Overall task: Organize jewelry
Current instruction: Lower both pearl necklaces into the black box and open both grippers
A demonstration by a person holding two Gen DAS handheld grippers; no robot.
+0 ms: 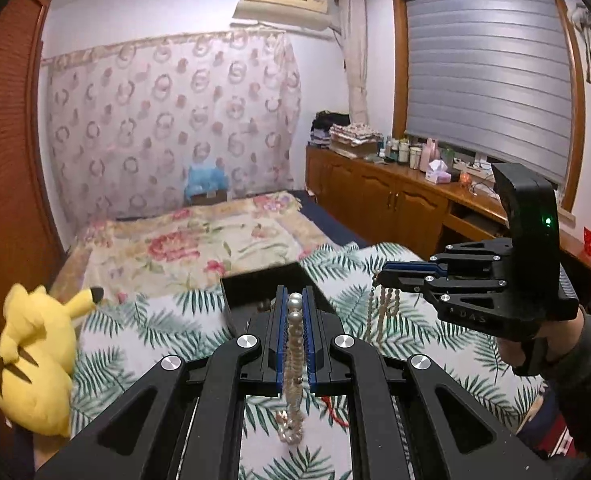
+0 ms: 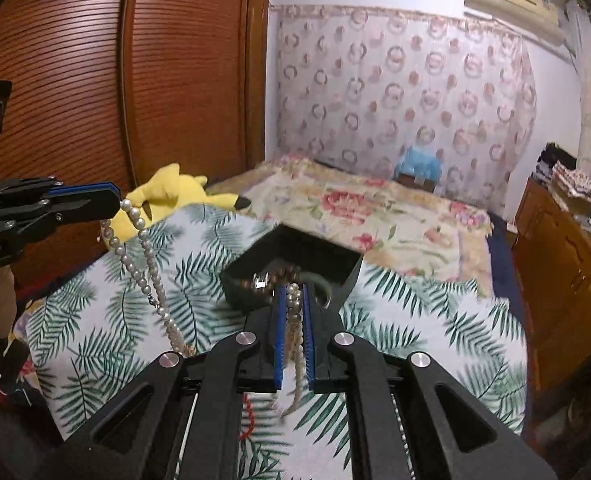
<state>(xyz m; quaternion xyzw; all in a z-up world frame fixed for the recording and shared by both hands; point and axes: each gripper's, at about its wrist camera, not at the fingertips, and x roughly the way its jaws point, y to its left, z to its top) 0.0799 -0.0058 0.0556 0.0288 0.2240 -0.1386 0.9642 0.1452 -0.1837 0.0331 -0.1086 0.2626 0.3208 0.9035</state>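
Both the left gripper (image 1: 294,312) and right gripper (image 2: 293,300) clench one limp, slippery pearl necklace (image 2: 143,256) (best pinched mid-strand), jaws closed on beads.

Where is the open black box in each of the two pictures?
Left wrist view: the black box sits at centre on the leaf-print bedspread, just beyond the near tool's tips, partly hidden.
Right wrist view: the box is at centre, open, jewelry inside.
Shared landmark: the yellow plush toy on the bed's edge.
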